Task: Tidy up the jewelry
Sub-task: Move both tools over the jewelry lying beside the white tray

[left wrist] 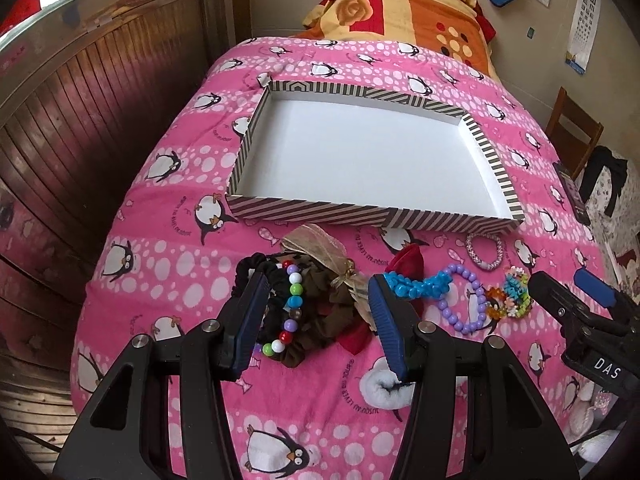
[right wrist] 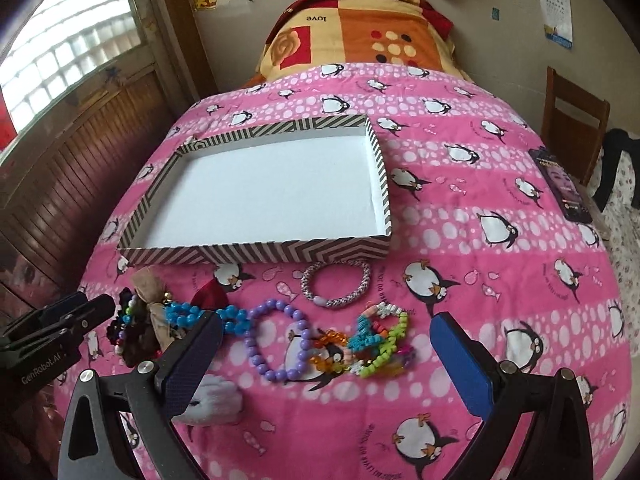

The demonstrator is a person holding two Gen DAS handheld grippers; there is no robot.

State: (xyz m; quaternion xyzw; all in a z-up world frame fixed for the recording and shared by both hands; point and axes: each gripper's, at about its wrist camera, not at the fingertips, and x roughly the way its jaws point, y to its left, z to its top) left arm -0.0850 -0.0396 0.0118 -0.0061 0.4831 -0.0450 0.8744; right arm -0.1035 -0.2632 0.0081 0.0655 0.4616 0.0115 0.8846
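Note:
A striped shallow box (left wrist: 312, 211) (right wrist: 256, 254) with a white inside lies empty on the pink penguin bedspread. In front of it lies jewelry: a multicolour bead bracelet (left wrist: 291, 312) on dark scrunchies (left wrist: 320, 316), a beige bow (left wrist: 320, 249), a blue bead bracelet (left wrist: 416, 285) (right wrist: 188, 314), a purple bead bracelet (left wrist: 464, 300) (right wrist: 276, 344), a pink woven bracelet (left wrist: 484, 251) (right wrist: 336, 284), and a bright plastic cluster (left wrist: 512, 294) (right wrist: 372, 344). My left gripper (left wrist: 318, 296) is open above the scrunchie pile. My right gripper (right wrist: 326, 332) is open above the purple bracelet and cluster.
A white fluffy scrunchie (left wrist: 388, 388) (right wrist: 216, 400) lies near the front. A dark phone (right wrist: 560, 180) lies at the bed's right edge. A folded orange blanket (right wrist: 360, 36) sits at the head. A wooden chair (right wrist: 576, 120) stands right; wooden panelling (left wrist: 80, 120) runs left.

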